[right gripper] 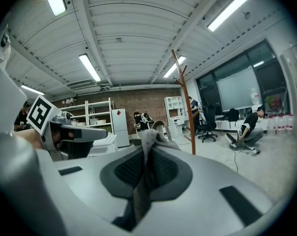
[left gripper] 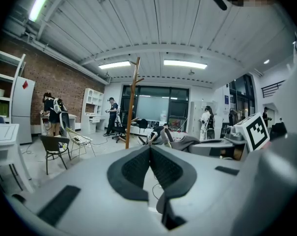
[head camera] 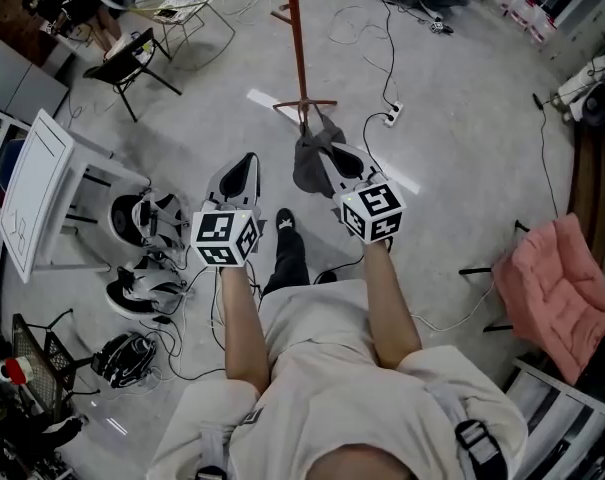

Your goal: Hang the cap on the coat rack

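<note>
Clamping a fold of the grey cap (right gripper: 147, 137), the right gripper (right gripper: 147, 151) is shown with its jaws pressed onto the cloth from both sides. The cloth is drawn down through the slot between the pads. In the head view the cap (head camera: 310, 160) is seen as a crumpled bundle hanging from the right gripper (head camera: 332, 158), just in front of the foot of the coat rack (head camera: 298, 38).

The left gripper (left gripper: 149, 149) is seen with its jaws brought together, pad against pad, and nothing is held between them. It is carried level with the right one (head camera: 244, 168), beside the cap but apart from it.

The coat rack (right gripper: 186, 107) is shown upright, apart from both grippers, and the cap is not yet hung on it. Its hooks are cut off by the upper edge of the head view. The brim of the cap cannot be made out in any view, and whether the bundle touches the rack's foot cannot be told.
</note>
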`<control>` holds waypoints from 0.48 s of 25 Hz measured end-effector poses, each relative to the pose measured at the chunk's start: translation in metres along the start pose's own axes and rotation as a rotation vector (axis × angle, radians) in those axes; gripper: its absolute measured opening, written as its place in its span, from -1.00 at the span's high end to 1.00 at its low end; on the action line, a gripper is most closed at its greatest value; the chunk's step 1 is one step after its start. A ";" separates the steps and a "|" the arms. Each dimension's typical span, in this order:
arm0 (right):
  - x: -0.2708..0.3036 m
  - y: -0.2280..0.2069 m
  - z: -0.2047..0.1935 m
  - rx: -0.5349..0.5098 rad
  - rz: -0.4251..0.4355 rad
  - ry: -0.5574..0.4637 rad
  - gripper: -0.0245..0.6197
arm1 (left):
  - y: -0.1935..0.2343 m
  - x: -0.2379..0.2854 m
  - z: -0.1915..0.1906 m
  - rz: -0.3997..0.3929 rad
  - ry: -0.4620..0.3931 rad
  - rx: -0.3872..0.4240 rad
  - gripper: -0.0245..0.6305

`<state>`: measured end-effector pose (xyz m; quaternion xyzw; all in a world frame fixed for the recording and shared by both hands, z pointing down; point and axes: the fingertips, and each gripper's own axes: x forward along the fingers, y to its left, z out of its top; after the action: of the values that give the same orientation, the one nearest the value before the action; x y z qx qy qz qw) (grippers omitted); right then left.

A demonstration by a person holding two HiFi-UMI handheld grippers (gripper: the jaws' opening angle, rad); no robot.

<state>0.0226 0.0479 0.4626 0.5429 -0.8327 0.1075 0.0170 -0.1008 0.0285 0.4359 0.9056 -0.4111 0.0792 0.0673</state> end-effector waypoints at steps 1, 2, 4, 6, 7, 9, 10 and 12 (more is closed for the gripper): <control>0.006 -0.003 0.001 0.000 0.000 0.003 0.89 | 0.004 0.007 0.002 -0.006 0.000 -0.008 0.90; 0.013 -0.006 0.002 0.000 0.001 0.005 0.89 | 0.009 0.015 0.005 -0.011 -0.002 -0.019 0.90; 0.026 -0.012 0.006 0.000 0.005 0.005 0.89 | 0.015 0.030 0.012 -0.020 -0.007 -0.032 0.90; 0.038 -0.018 0.011 -0.006 0.008 0.006 0.89 | 0.020 0.046 0.017 -0.030 -0.009 -0.029 0.90; 0.043 -0.020 0.013 -0.009 0.007 0.007 0.89 | 0.022 0.053 0.020 -0.037 -0.009 -0.027 0.90; 0.054 -0.026 0.017 -0.012 0.003 0.007 0.89 | 0.027 0.066 0.023 -0.049 -0.006 -0.028 0.90; 0.059 -0.029 0.019 -0.010 0.001 0.008 0.89 | 0.030 0.072 0.025 -0.054 -0.004 -0.029 0.90; 0.069 -0.037 0.018 -0.003 -0.002 0.015 0.89 | 0.035 0.085 0.027 -0.064 0.003 -0.029 0.90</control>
<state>0.0298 -0.0319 0.4605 0.5430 -0.8321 0.1103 0.0242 -0.0697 -0.0621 0.4280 0.9171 -0.3831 0.0723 0.0833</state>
